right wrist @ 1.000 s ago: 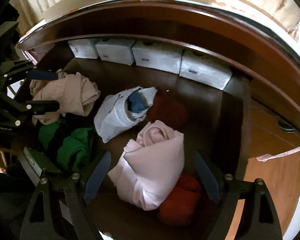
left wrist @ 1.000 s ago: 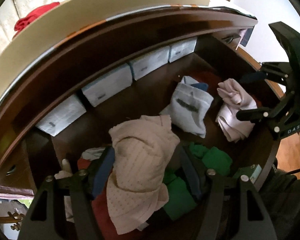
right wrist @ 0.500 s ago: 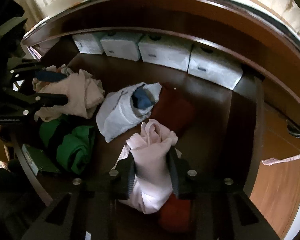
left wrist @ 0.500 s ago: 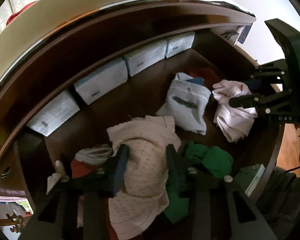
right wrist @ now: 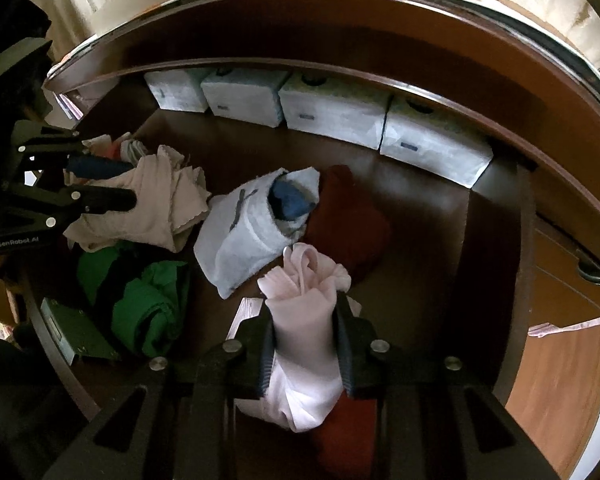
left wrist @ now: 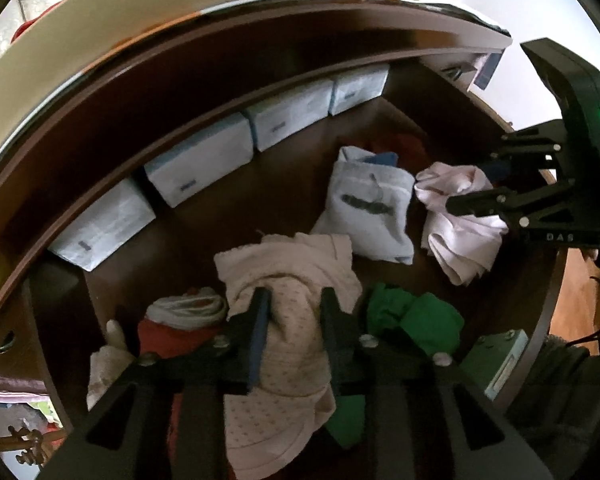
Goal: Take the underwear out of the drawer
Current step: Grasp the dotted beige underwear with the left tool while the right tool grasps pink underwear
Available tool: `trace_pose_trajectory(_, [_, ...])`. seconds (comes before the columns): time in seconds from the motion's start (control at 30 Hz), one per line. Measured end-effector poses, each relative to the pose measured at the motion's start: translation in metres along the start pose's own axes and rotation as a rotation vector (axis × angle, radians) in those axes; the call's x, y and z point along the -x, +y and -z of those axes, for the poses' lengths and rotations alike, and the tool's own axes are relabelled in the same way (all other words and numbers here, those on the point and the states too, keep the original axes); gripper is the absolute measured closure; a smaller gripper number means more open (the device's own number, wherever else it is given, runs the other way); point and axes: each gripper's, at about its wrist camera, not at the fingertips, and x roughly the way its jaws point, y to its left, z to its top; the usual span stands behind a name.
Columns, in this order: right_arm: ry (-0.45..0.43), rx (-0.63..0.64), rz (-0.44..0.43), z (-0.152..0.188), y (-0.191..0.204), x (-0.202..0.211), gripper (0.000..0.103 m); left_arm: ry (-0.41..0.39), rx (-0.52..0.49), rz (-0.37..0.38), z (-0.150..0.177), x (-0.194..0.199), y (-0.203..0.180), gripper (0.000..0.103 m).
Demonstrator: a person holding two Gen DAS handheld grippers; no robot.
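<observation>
Beige dotted underwear (left wrist: 288, 320) sits at drawer (right wrist: 496, 248) front-left, bunched betw. left gripper (left wrist: 294, 300) pads, jaws just closed narrow on it; pale pink underwear (right wrist: 304, 320) at front-right, pinched same way by right gripper (right wrist: 304, 308), jaws also just closed in. Risks: each grip has only a fold, so cloth could slip out on lift; beige piece lies over green garment (left wrist: 416, 320) & red fabric (left wrist: 168, 336), may drag those up w/ it. Pink one overlaps red cloth (right wrist: 348, 216) & touches white bag (right wrist: 252, 232), so snag poss. there.
</observation>
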Motion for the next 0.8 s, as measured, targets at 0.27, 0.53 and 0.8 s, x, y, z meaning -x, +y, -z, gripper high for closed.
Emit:
trace_pose_trajectory(0.27, [0.005, 0.018, 0.012, -0.001, 0.004, -0.002, 0.074, 0.037, -0.03, -0.022, -0.001, -0.007, -0.006, 0.069])
trace_pose_trajectory(0.53, [-0.023, 0.017, 0.027, 0.001, 0.005, 0.001, 0.074, -0.017, -0.018, -0.021, 0.003, 0.001, -0.004, 0.091])
trace_pose_trajectory(0.8, [-0.092, 0.053, 0.062, 0.004, 0.011, 0.01, 0.077, -0.12, 0.023, 0.003, 0.006, 0.017, 0.004, 0.095])
